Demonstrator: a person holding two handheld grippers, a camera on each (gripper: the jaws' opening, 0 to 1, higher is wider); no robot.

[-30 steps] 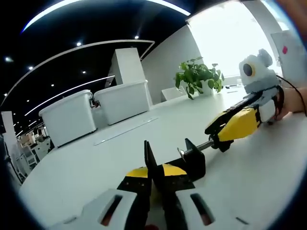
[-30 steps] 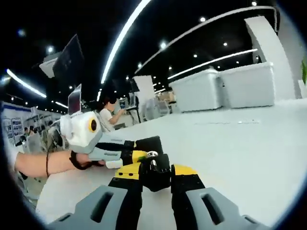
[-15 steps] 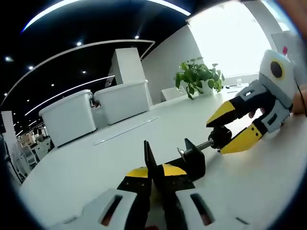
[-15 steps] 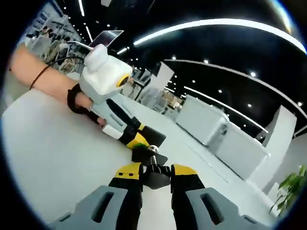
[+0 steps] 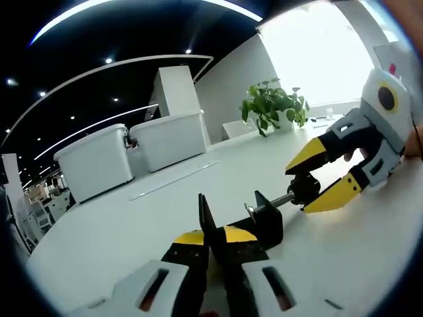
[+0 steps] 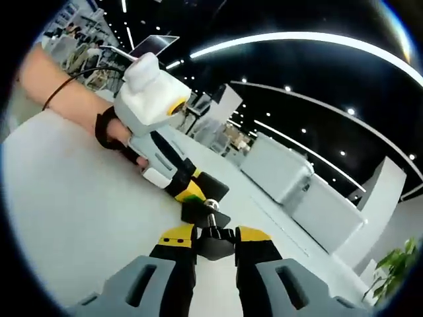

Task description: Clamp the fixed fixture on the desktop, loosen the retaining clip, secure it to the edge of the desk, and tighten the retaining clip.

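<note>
A black clamp fixture (image 5: 263, 221) lies on the white desk (image 5: 165, 224). My left gripper (image 5: 213, 236) is shut on its flat black body at the bottom of the left gripper view. A thin screw (image 5: 281, 200) runs from the fixture to a black knob (image 5: 303, 188), and my right gripper (image 5: 309, 187) is shut on that knob, its yellow fingers (image 5: 308, 154) standing one above the other. In the right gripper view my right gripper (image 6: 215, 239) holds the knob (image 6: 215, 247), with the screw (image 6: 211, 210) beyond it and the left gripper (image 6: 192, 191) shut on the fixture's body (image 6: 203, 214).
Two white storage bins (image 5: 135, 152) stand at the far side of the desk, and a potted plant (image 5: 273, 105) further right. A person's hand and forearm (image 6: 73, 105) hold the left gripper. The desk surface (image 6: 73, 198) spreads to the left.
My right gripper has rolled around the screw's axis while shut on the knob, so the right gripper view has turned. The left gripper and the fixture have stayed still.
</note>
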